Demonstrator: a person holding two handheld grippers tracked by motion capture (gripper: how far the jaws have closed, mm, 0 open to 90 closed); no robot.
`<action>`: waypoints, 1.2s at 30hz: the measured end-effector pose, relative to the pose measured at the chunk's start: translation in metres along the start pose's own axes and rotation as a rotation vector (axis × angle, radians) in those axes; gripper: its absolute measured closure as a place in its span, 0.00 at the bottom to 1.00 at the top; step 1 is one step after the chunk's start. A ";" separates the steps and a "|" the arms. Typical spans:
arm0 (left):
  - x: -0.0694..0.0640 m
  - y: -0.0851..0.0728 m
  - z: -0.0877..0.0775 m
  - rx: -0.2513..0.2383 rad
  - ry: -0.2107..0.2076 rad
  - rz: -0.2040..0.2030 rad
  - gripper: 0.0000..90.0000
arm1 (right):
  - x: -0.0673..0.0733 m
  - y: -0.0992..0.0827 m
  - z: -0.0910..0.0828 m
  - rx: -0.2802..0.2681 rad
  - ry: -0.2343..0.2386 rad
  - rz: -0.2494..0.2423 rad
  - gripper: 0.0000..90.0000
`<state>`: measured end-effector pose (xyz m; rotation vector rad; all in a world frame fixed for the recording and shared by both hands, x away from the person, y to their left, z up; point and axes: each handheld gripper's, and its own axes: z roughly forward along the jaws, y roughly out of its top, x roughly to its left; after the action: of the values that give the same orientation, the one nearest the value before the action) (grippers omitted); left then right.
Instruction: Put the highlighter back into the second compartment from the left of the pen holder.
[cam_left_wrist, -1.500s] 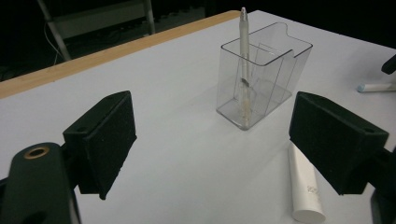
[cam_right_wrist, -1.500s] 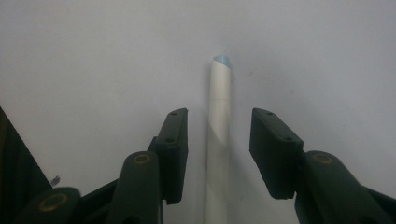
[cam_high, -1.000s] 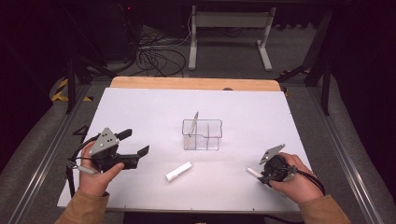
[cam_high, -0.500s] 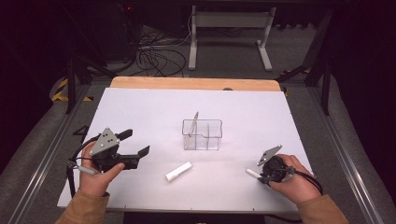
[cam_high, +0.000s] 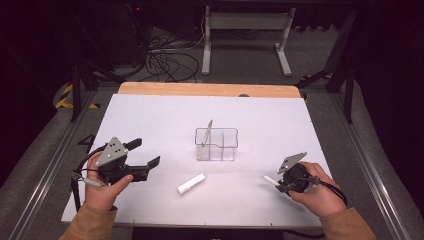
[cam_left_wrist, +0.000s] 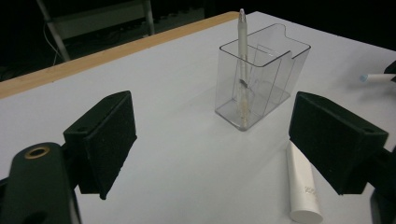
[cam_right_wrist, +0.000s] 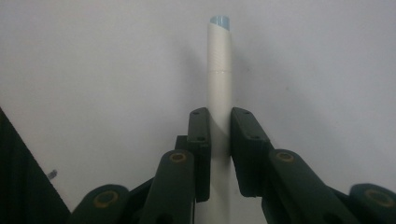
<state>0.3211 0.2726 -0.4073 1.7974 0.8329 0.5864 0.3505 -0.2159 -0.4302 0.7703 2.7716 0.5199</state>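
My high view looks down over the table (cam_high: 150, 120); left gripper view, lower and nearer, shares its clear holder (cam_left_wrist: 261, 79).

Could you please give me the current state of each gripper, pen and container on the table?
Right gripper: shut on white marker, held low over the table.
Left gripper: open, nothing between its jaws.
White tube: lying flat, untouched.
Clear organizer: upright on the table.
Pen: standing nearly upright in the clear organizer.

Clear glossy plastic organizer (cam_left_wrist: 261, 77); beside it smooth matt white tube (cam_left_wrist: 302, 186). Matt white table sheet (cam_high: 150, 120), bare wood edge (cam_high: 200, 89) behind organizer. Right gripper (cam_right_wrist: 219, 130): matt black pads, white pen (cam_right_wrist: 219, 70).
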 end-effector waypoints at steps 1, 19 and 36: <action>0.000 0.000 0.000 -0.001 -0.001 0.000 0.17 | 0.001 0.001 -0.001 -0.006 0.000 0.006 0.88; -0.001 0.001 -0.001 -0.007 -0.004 -0.002 0.17 | 0.000 0.015 -0.025 -0.178 -0.026 0.009 0.88; -0.002 0.000 -0.001 -0.003 -0.007 -0.001 0.17 | -0.003 0.034 -0.049 -0.460 -0.020 0.053 0.88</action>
<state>0.3190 0.2719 -0.4064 1.7952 0.8273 0.5806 0.3543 -0.2041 -0.3715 0.7292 2.4687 1.0999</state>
